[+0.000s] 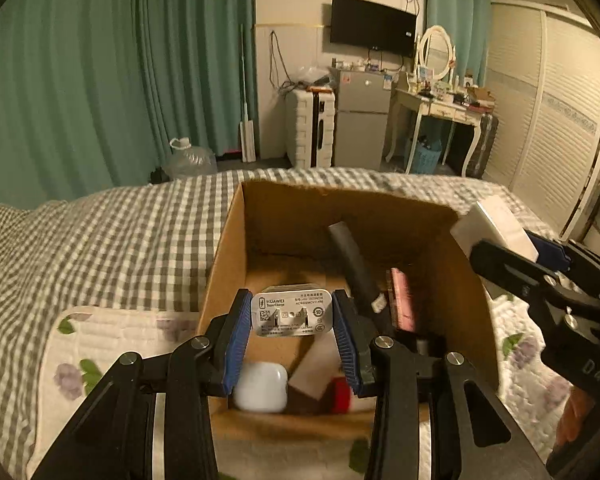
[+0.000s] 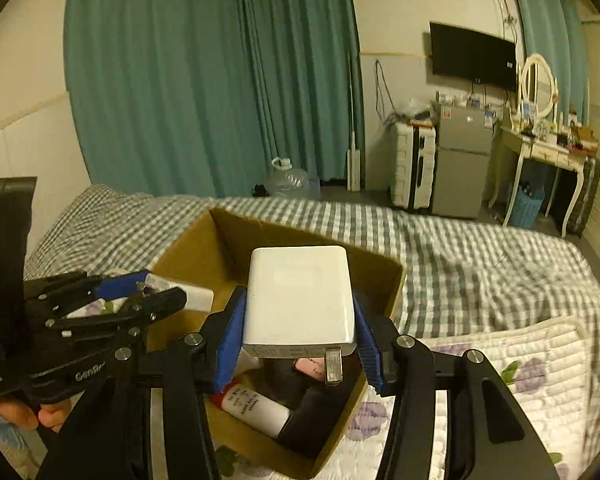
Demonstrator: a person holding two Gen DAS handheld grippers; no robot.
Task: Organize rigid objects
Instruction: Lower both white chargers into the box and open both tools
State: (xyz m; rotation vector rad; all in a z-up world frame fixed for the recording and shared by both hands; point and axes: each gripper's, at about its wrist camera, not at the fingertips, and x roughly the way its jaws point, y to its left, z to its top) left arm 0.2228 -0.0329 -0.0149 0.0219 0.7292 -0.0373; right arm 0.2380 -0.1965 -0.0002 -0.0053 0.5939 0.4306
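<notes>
My left gripper is shut on a small white Huawei charger, label side towards the camera, held above the open cardboard box. In the box lie a white earbud case, a long black item, a pink item and something red. My right gripper is shut on a larger white charger block, prongs hanging down over the box. The left gripper also shows at the box's left rim, and the right gripper at its right rim.
The box stands on a floral quilted pad on a bed with a grey checked cover. A white tube with a red cap lies in the box. Beyond the bed are green curtains, a water jug, suitcase, fridge and dressing table.
</notes>
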